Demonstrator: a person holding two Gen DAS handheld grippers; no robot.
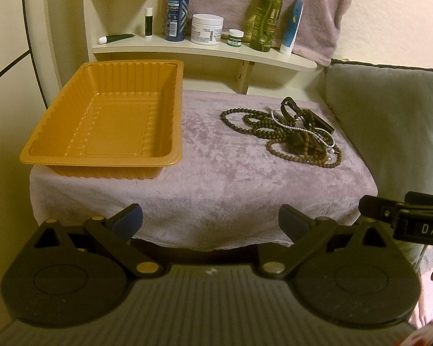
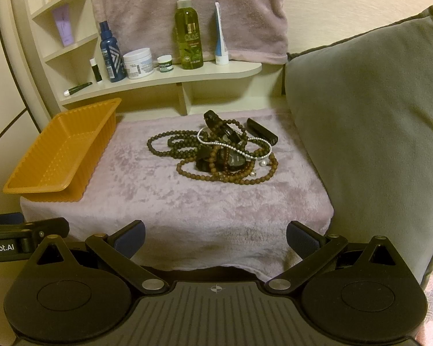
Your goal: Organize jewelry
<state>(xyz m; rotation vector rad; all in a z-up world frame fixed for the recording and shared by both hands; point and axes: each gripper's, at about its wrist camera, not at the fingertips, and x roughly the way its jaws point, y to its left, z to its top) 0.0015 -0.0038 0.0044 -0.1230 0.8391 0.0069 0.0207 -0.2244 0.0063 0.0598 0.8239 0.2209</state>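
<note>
A tangled pile of jewelry [image 1: 288, 132] [image 2: 222, 152] lies on the right half of a lilac towel [image 1: 216, 178] [image 2: 164, 196]: dark and brown bead strings, a thin pearl strand, black bands and a black tube. An orange plastic tray [image 1: 72, 150] [image 2: 31, 186], empty, sits on the towel's left side. My left gripper [image 1: 210, 225] hangs open before the towel's front edge, nothing between its fingers. My right gripper [image 2: 215, 238] is open too, short of the pile, holding nothing.
A curved shelf [image 1: 205, 50] [image 2: 164, 79] behind the towel carries bottles, jars and tubes. A grey cushion [image 1: 389, 121] [image 2: 369, 132] rises along the right side. The right gripper's body [image 1: 410, 216] shows at the left wrist view's right edge.
</note>
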